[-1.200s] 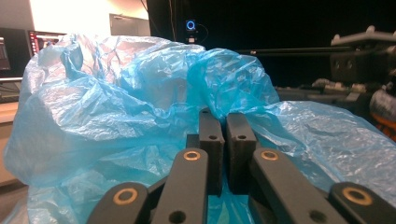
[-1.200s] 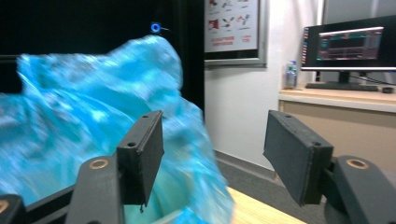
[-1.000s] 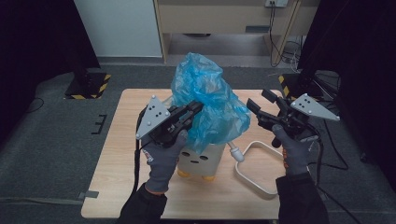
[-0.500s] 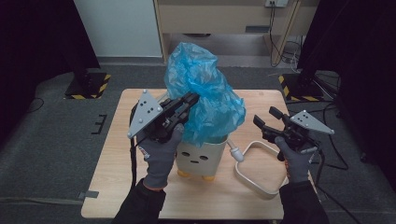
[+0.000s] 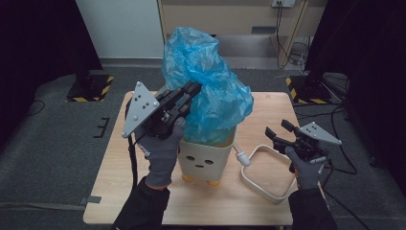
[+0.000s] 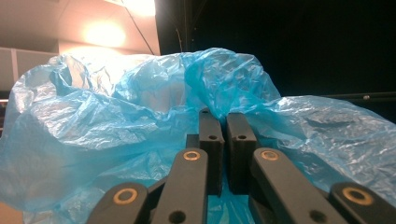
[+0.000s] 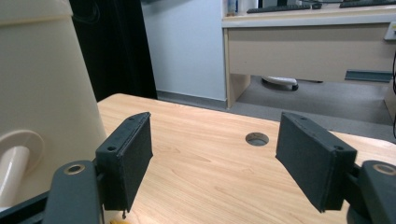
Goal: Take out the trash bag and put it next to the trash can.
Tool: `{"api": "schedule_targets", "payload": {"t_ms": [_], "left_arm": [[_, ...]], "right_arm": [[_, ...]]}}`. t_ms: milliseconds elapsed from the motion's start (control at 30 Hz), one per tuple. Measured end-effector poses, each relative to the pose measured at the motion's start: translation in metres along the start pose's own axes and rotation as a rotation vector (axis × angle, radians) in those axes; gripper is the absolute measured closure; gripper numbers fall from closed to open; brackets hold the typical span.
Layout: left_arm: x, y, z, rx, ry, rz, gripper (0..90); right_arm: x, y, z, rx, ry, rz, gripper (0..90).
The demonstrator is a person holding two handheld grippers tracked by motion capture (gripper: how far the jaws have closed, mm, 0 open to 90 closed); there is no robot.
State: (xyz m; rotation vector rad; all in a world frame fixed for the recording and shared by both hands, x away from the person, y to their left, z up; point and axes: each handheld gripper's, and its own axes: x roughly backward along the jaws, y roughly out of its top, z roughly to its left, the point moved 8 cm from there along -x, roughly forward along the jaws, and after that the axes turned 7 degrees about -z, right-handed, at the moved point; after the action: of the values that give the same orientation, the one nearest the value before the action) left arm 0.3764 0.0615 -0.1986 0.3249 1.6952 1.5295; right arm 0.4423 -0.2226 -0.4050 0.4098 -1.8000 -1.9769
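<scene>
While your left gripper (image 5: 194, 88), at frame centre, is clamping the bag (image 5: 210, 91), keep lifting straight above the bin (image 5: 207, 155); your right gripper (image 5: 277, 130), lower right, is gaping empty.

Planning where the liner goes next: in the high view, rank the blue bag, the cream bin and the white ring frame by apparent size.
1. blue bag, largest, though raised nearer the camera.
2. cream bin, partly hidden under the bag.
3. white ring frame, close to the bin's visible part, so that order is unsure.
</scene>
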Motion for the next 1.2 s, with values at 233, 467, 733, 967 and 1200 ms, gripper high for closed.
{"api": "schedule_targets", "payload": {"t_ms": [233,467,733,967,1200], "left_arm": [[-0.002,0.012,0.004,0.005,0.010,-0.043,86.7],[-0.002,0.025,0.005,0.004,0.015,-0.087,86.7],[0.003,0.038,0.009,0.003,0.028,-0.135,86.7],[0.009,0.053,0.013,-0.004,0.043,-0.188,86.6],[0.015,0.069,0.016,-0.018,0.060,-0.230,86.7]], "right_arm": [[0.002,-0.003,-0.004,-0.007,-0.010,0.004,26.9],[0.005,-0.004,-0.009,-0.018,-0.019,0.004,26.7],[0.005,-0.004,-0.011,-0.019,-0.025,0.001,26.6],[0.005,-0.006,-0.012,-0.017,-0.030,0.007,26.5],[0.005,-0.006,-0.013,-0.015,-0.032,0.012,26.5]]}}
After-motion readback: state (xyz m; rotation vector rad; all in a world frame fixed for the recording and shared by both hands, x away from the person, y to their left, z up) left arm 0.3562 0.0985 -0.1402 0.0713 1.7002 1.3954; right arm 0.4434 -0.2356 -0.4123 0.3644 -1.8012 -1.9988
